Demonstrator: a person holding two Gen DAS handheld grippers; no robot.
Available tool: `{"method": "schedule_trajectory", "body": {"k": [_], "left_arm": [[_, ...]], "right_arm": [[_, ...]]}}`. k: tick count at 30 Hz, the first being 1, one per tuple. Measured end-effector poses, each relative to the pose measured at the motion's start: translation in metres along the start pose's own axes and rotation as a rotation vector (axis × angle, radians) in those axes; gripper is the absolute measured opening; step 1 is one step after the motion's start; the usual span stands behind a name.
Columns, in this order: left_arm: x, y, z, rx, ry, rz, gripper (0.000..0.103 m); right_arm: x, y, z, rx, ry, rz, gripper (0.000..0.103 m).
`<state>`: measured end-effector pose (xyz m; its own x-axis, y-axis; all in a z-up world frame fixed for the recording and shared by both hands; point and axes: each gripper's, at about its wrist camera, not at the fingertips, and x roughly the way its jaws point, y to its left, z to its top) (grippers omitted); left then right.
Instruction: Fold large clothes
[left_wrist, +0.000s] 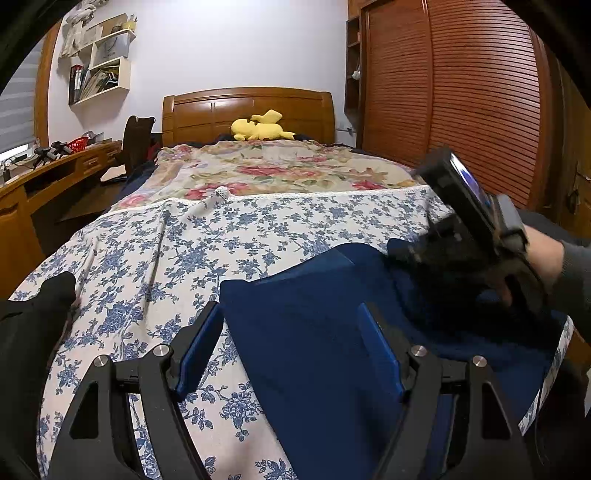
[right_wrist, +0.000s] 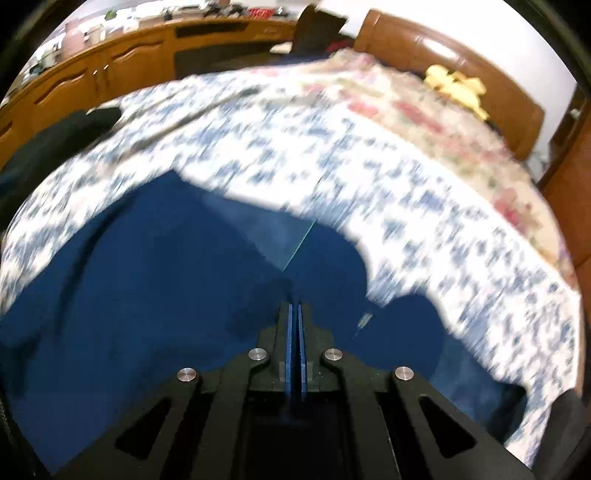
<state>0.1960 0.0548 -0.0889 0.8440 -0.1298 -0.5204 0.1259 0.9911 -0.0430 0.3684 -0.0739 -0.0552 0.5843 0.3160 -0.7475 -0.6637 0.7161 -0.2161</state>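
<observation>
Right now the navy garment (left_wrist: 317, 332) lies partly folded on the bed's blue-flowered sheet (left_wrist: 155, 258), near its foot edge. The left tongs (left_wrist: 291, 332) stand wide apart over the cloth's left border, gripping nothing. The right tongs (right_wrist: 294, 314) are pressed together; the blurred right view leaves it unclear whether any fabric sits between them. Judging from this, a fast sweep could drag the fold askew, and an unpinned left border could slide or bunch.
</observation>
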Motion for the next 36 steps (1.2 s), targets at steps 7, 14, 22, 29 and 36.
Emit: {"method": "schedule_trajectory", "body": {"k": [7,14,22,29,36], "left_arm": [[0.0,-0.002,0.002,0.0,-0.004,-0.013,0.076],[0.003,-0.021,0.012,0.011,-0.023,-0.061,0.076],[0.003,-0.056,0.023,0.05,-0.029,-0.149,0.076],[0.019,-0.08,0.019,0.072,0.015,-0.203,0.076],[0.045,-0.093,0.004,0.095,0.092,-0.198,0.076]], "right_arm": [[0.019,0.016,0.025,-0.027,-0.07,-0.005,0.003],[0.033,0.0,0.028,0.079,-0.043,-0.042,0.031],[-0.035,-0.069,-0.01,0.189,-0.088,-0.129,0.05],[-0.028,-0.138,-0.074,0.33,0.037,-0.231,0.05],[0.02,-0.185,-0.115,0.494,0.147,-0.231,0.05]]}}
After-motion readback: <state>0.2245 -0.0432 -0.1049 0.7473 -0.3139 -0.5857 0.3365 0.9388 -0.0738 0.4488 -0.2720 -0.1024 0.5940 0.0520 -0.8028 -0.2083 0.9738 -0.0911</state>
